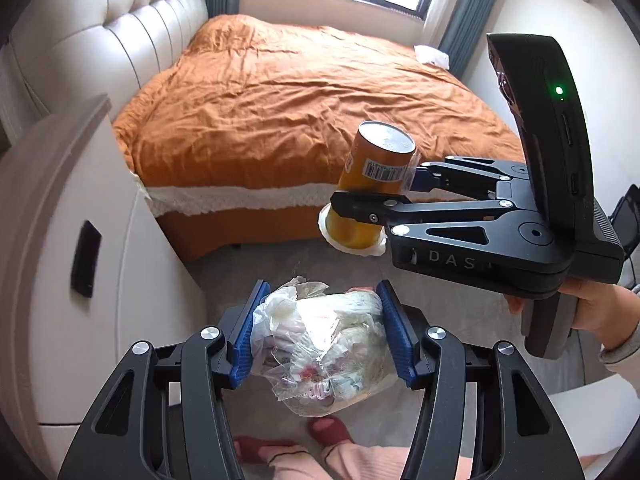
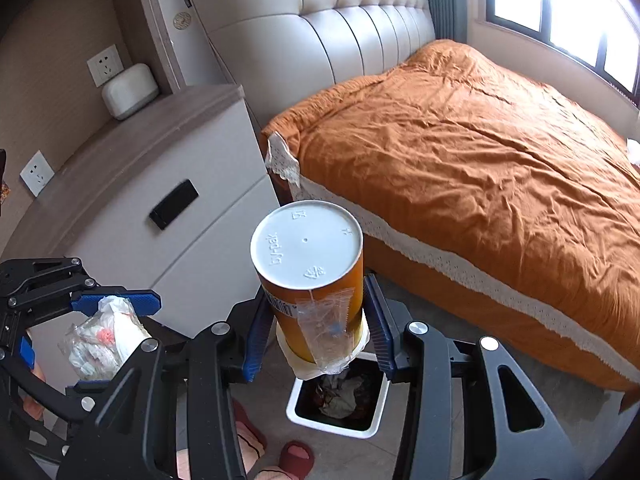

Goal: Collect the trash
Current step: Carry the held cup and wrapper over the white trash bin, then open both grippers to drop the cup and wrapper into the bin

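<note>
My left gripper [image 1: 320, 286] is shut on a crumpled clear plastic bag [image 1: 324, 352] stuffed with scraps, its blue pads [image 1: 244, 340] pressing both sides. To the right, a hand carries my right gripper [image 1: 376, 186], shut on an orange paper cup [image 1: 372, 168]. In the right wrist view this cup [image 2: 320, 304] stands with its white base towards the camera and a wrapped straw on its side, gripped by my right gripper [image 2: 316, 292]. A white trash bin [image 2: 304, 412] with rubbish inside sits on the floor right below the cup. At the left, the left gripper [image 2: 100, 340] holds the bag [image 2: 100, 344].
A bed with an orange cover [image 2: 480, 152] fills the right side, backed by a padded headboard [image 2: 320, 32]. A white nightstand [image 2: 168, 184] with a white box [image 2: 128, 90] on top stands at the left. The person's feet in red slippers [image 2: 296, 460] are near the bin.
</note>
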`<state>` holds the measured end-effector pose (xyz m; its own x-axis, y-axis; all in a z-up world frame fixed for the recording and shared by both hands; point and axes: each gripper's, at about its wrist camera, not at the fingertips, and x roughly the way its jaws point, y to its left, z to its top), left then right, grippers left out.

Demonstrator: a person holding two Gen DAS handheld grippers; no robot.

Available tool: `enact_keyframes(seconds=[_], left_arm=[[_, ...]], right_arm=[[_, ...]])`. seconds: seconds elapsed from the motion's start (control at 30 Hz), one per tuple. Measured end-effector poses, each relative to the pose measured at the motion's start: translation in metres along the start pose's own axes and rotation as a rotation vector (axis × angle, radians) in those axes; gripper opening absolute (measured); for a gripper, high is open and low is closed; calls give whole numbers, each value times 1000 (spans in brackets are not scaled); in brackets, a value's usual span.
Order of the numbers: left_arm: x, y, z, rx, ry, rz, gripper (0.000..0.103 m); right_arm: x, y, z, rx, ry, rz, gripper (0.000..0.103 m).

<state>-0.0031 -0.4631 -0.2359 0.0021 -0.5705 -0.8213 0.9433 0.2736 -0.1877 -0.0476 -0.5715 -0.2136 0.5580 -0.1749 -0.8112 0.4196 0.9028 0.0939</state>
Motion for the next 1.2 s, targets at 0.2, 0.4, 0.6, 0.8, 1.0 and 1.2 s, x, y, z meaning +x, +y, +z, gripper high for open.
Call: enact_keyframes(seconds=[0.2, 0.4, 0.6, 0.8, 1.0, 1.2], left_arm=[[79, 12, -38, -26, 106, -37, 54], [147, 30, -75, -92, 187, -54, 54], [217, 39, -109, -92, 259, -71, 54], [273, 45, -142, -103, 319, -110, 54], [323, 56, -172, -113, 360, -126, 54], [359, 68, -186, -149, 382, -135, 93]], right_arm=[[55, -23, -56, 25, 111, -59, 45], [108, -39, -110, 47, 209, -70, 45], [154, -49, -155, 67, 281, -76, 45], [205, -57, -183, 71, 321, -66, 45], [254, -58, -210, 62, 363, -58, 45], [284, -59, -232, 63, 391, -59, 69]])
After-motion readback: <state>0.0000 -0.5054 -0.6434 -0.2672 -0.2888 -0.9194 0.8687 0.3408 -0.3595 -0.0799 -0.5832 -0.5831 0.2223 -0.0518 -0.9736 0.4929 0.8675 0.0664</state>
